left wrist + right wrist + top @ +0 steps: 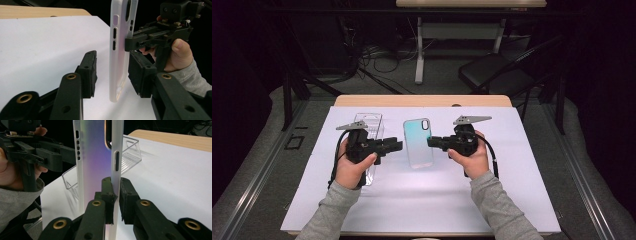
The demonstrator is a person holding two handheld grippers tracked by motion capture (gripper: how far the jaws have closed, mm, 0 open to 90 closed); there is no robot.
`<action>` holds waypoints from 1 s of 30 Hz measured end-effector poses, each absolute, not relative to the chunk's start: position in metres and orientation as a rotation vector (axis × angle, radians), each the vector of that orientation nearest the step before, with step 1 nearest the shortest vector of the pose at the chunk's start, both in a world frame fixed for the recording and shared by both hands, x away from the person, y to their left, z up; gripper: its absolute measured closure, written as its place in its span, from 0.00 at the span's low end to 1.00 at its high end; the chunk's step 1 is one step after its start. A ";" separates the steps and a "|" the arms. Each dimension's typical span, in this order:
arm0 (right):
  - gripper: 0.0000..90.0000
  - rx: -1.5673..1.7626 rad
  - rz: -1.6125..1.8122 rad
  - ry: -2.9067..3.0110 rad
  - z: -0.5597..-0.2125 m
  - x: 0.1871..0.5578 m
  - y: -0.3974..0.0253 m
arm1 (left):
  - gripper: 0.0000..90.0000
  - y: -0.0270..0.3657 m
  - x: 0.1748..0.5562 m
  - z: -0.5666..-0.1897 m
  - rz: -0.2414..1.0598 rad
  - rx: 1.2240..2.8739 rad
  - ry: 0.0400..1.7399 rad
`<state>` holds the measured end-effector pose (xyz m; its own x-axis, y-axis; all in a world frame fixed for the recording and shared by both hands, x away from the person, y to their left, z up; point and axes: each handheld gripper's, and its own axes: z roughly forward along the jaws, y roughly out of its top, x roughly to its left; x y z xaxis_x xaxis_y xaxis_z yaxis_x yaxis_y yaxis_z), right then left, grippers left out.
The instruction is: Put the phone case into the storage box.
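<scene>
Both hands sit nearest. Right tool [114, 195] pinches the right edge of the translucent iridescent phone case [418, 143]; left tool [112, 75], jaws spread, straddles the case's left edge. Left of the case: clear plastic tray [371, 122] on the white-covered bench [522, 165].

The right gripper [115, 195] pinches one side wall of a translucent phone case [93, 157], its jaws closed on the edge from both sides. Beyond the case's far wall, left of the jaws, the left gripper [53, 153] points toward it. Behind the case, a clear plastic tray [130, 155] lies on the white table cover [175, 175].
</scene>
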<state>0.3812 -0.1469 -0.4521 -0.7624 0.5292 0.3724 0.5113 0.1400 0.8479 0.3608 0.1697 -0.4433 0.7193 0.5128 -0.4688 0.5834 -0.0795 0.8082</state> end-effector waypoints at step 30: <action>0.93 1.087 1.735 2.291 -0.452 0.379 -0.149 | 0.44 0.176 0.359 -0.436 0.248 1.749 0.898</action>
